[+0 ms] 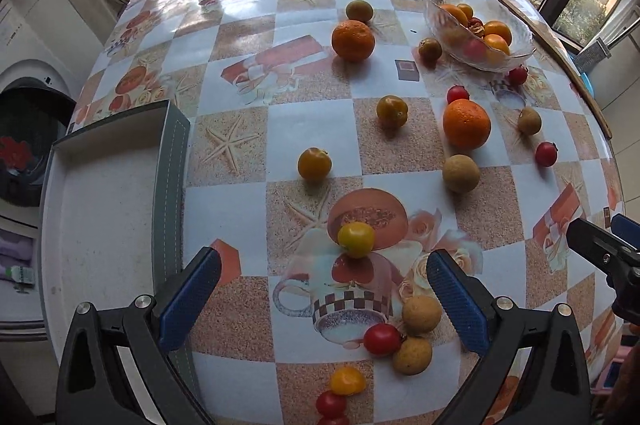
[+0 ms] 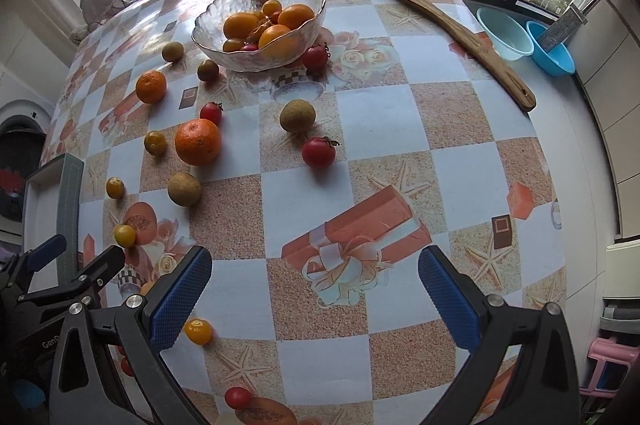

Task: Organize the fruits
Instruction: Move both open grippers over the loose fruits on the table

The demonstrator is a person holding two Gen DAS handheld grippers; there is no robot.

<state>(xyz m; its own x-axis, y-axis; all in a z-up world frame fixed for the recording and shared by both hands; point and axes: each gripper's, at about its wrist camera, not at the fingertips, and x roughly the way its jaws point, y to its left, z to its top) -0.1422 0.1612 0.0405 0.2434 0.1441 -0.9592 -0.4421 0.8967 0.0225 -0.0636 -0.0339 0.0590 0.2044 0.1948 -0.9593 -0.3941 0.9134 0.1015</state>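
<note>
Writing: "Gen" on the left claw's black body, rest cut off.
Left claw (image 1: 324, 297): spread wide, holding nothing; a yellow tomato (image 1: 355, 239) lies just ahead between its fingers.
Right claw (image 2: 316, 289): spread wide, empty, over bare worktop (image 2: 460, 129).
Fruit: oranges, tomatoes and brown fruits scattered mid-worktop.
Bowl (image 2: 224, 9): far side, part filled.
Edges: box lid (image 1: 100, 209) at left edge; wooden stick (image 2: 424, 9) along far right edge.

Partial white lettering "GenD" on left claw (image 2: 76, 265) black body.
</note>
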